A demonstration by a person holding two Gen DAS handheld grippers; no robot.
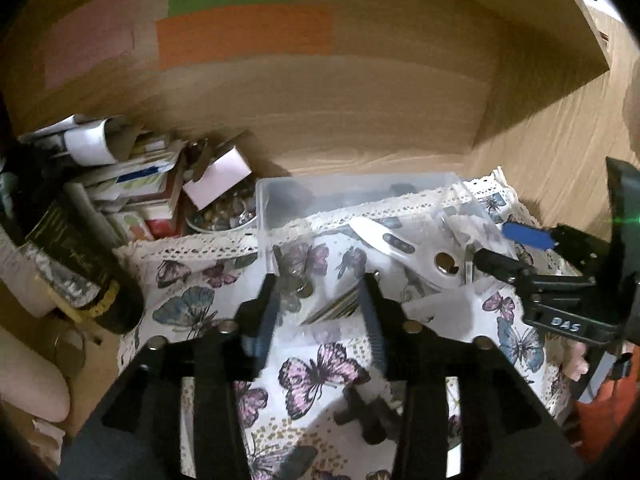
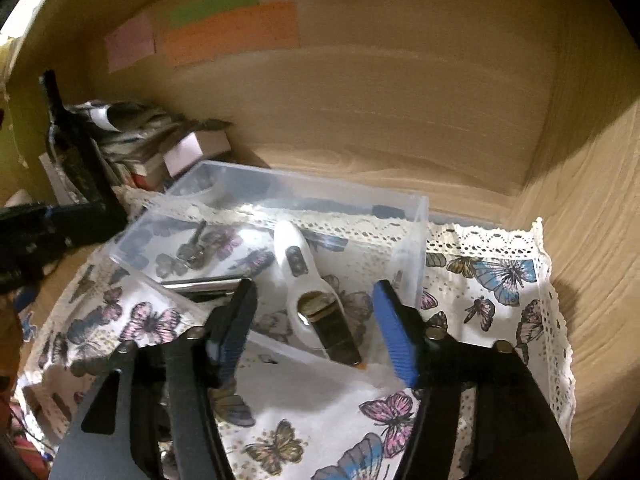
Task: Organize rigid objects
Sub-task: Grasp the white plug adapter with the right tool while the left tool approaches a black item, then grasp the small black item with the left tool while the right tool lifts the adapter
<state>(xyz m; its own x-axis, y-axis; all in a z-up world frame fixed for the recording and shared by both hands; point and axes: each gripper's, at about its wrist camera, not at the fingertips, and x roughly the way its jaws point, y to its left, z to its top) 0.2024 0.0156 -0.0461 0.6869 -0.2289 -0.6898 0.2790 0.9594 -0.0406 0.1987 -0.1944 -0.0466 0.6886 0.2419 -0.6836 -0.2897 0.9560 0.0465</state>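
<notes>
A clear plastic box (image 1: 264, 216) (image 2: 416, 216) stands on a butterfly-print cloth (image 1: 320, 372) (image 2: 488, 276) inside a wooden cabinet. In it lie a white tool (image 1: 384, 240) (image 2: 298, 264), a brass lock cylinder (image 2: 332, 324), keys (image 2: 192, 250) (image 1: 294, 276) and a flat metal piece (image 2: 200, 284). My left gripper (image 1: 320, 284) is open and empty at the box's near wall. My right gripper (image 2: 316, 300) is open over the box's near end, its fingers either side of the lock cylinder. It also shows at the right of the left wrist view (image 1: 516, 248).
A pile of boxes and papers (image 1: 132, 176) (image 2: 168, 144), a bowl of small stones (image 1: 224, 216) and a dark bottle (image 1: 76, 264) crowd the back left corner. Coloured sticky notes (image 1: 244, 32) hang on the back wall. The cabinet's side wall (image 2: 592, 240) is close on the right.
</notes>
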